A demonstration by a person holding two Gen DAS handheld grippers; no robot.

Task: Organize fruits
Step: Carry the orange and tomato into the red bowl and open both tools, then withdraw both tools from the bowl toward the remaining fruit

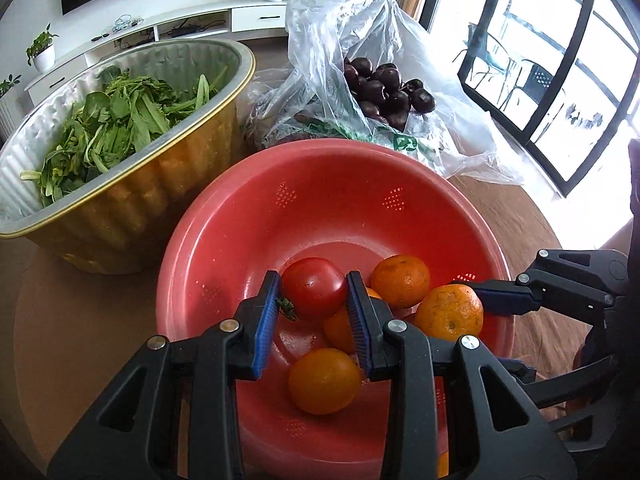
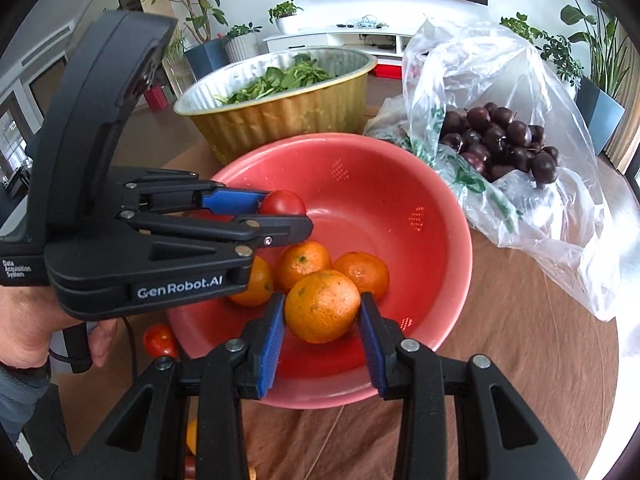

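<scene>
Two grippers are held over the red colander [image 1: 224,240], each pinching a fruit. A red tomato [image 1: 314,288] is clamped between the blue pads of the left gripper [image 1: 314,300], above the colander's inside, with its green stem end turned toward the left pad. An orange mandarin [image 2: 322,306] is clamped between the blue pads of the right gripper [image 2: 322,316], just inside the colander's near rim.

Three further mandarins [image 2: 304,264] are seen lying in the bottom of the colander, touching one another in a cluster. Outside the colander, by its near-left wall in the right wrist view, a second tomato [image 2: 160,340] is seen on the brown table [image 2: 520,340]. A hand [image 2: 28,320] is seen gripping the handle of the left gripper, left of the colander.

Behind the colander, a gold foil tub [image 1: 132,216] filled with leafy greens [image 1: 120,120] is placed just beside its far-left rim. At the colander's far-right side, a clear plastic bag [image 1: 360,40] lies open, and a pile of dark plums [image 1: 384,92] is held in it. The bag's lower edge appears to touch the colander's far rim.
</scene>
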